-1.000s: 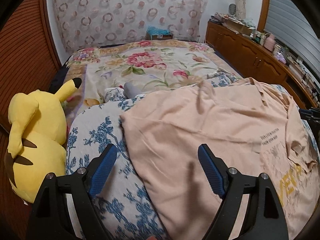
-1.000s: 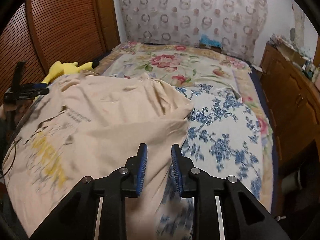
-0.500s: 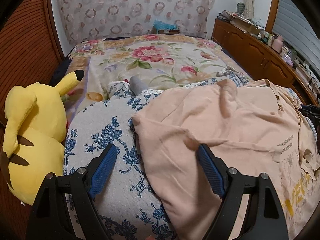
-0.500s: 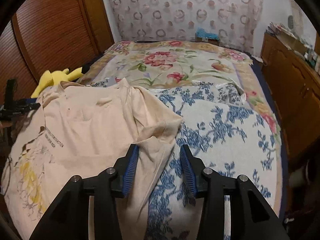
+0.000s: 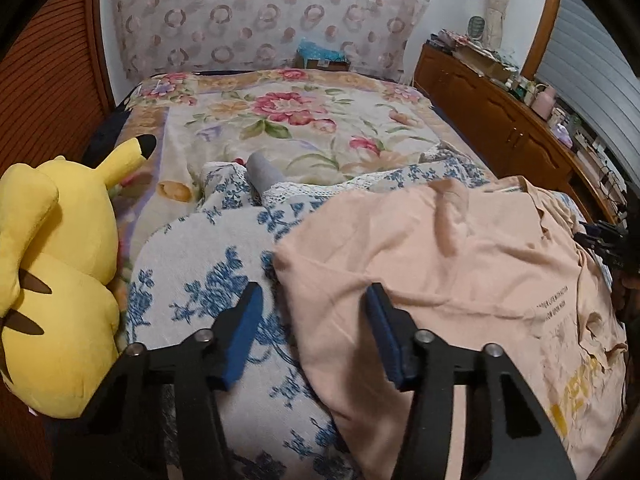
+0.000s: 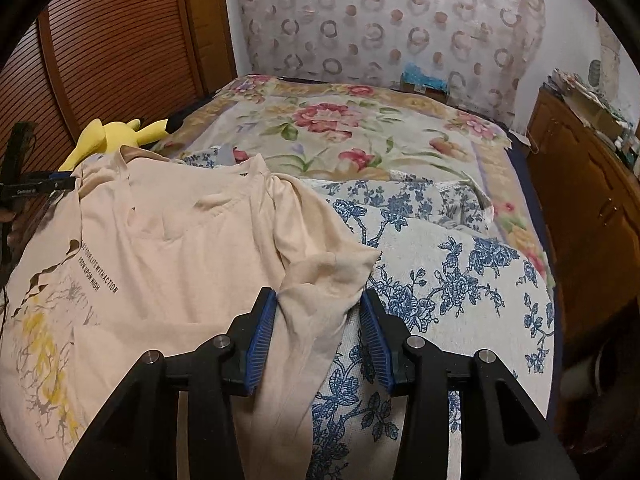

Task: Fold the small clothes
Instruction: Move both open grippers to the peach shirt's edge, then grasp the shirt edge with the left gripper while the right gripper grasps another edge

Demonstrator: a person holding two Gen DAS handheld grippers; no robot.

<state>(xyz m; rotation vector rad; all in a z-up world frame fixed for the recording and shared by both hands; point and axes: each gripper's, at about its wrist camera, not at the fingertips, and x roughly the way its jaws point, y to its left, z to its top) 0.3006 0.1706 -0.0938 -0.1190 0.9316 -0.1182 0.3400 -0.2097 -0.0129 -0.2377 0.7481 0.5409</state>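
Note:
A peach T-shirt [image 5: 460, 280] with a yellow and grey print lies spread front up on a blue-flowered white cover [image 5: 200, 280] on the bed; it also shows in the right wrist view [image 6: 168, 248]. My left gripper [image 5: 312, 316] is open, its jaws either side of the shirt's left sleeve edge. My right gripper [image 6: 318, 320] is open around the bunched right sleeve [image 6: 324, 280], fingers apart and not pinching it.
A yellow plush toy [image 5: 52, 280] sits at the bed's left edge. A floral blanket [image 5: 288, 120] covers the far half of the bed. A wooden cabinet [image 5: 512, 128] with clutter runs along the right. A slatted wooden door [image 6: 120, 40] stands at left.
My right gripper has opened from nearly shut, and the right sleeve now lies loose between its fingers. My left gripper has narrowed somewhat and shifted toward the shirt's left edge.

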